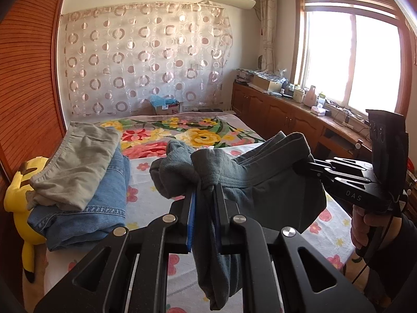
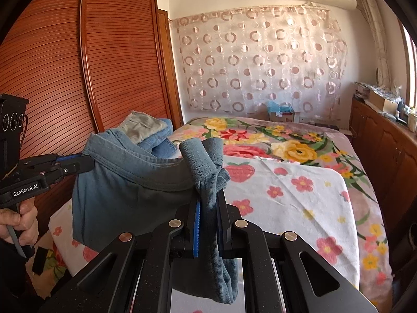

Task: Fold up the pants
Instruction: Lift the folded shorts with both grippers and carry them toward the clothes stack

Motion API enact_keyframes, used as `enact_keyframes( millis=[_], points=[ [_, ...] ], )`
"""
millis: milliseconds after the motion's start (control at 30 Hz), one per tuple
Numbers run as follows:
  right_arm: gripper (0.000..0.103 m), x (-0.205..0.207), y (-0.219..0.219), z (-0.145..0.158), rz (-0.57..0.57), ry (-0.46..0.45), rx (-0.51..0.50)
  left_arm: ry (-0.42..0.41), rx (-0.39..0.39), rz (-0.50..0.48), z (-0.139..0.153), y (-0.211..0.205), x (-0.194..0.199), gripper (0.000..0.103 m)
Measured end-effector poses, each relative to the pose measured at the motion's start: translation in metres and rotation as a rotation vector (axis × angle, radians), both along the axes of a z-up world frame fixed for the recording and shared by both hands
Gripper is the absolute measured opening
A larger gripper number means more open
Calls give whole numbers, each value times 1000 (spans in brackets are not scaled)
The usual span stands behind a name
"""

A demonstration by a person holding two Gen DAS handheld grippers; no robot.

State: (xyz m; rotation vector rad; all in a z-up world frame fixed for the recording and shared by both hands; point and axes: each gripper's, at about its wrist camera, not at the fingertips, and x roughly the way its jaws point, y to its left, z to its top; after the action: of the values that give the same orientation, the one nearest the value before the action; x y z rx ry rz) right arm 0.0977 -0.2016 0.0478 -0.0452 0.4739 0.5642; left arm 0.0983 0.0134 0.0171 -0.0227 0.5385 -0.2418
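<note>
Both grippers had the grey-blue pants [image 1: 260, 180] pinched up off the bed [image 1: 325, 234]. Left gripper [image 1: 206, 190], jaws all but shut, was clamped on a bunched corner of the cloth at twelve o'clock in its own view, with a tail drooping between the fingers toward six. Right gripper [image 2: 209, 195] matched it, nearly closed on the opposite bunch (in the left wrist view it showed out at three o'clock, biting the hem). Between them the pants hung slack in the air above the flowered sheet. That fabric looked soft, light and floppy, likely to sag and slip rather than hold a crease, so the stitched band and corners seemed the sound places to grip. At nine o'clock sat a folded stack, jeans [image 1: 86, 203] under khaki [image 1: 78, 161]. How long the pants were, and where the legs ended, stayed hidden behind the fingers.
</note>
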Motion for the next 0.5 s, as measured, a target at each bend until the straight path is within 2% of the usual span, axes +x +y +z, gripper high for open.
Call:
enact_keyframes(
  millis=[267, 500],
  points=[
    [10, 25, 14, -5, 31, -18, -22, 2, 7, 21, -3, 14, 15, 13],
    [10, 64, 28, 8, 66, -40, -16, -17, 0, 62, 7, 35, 31, 13]
  ],
)
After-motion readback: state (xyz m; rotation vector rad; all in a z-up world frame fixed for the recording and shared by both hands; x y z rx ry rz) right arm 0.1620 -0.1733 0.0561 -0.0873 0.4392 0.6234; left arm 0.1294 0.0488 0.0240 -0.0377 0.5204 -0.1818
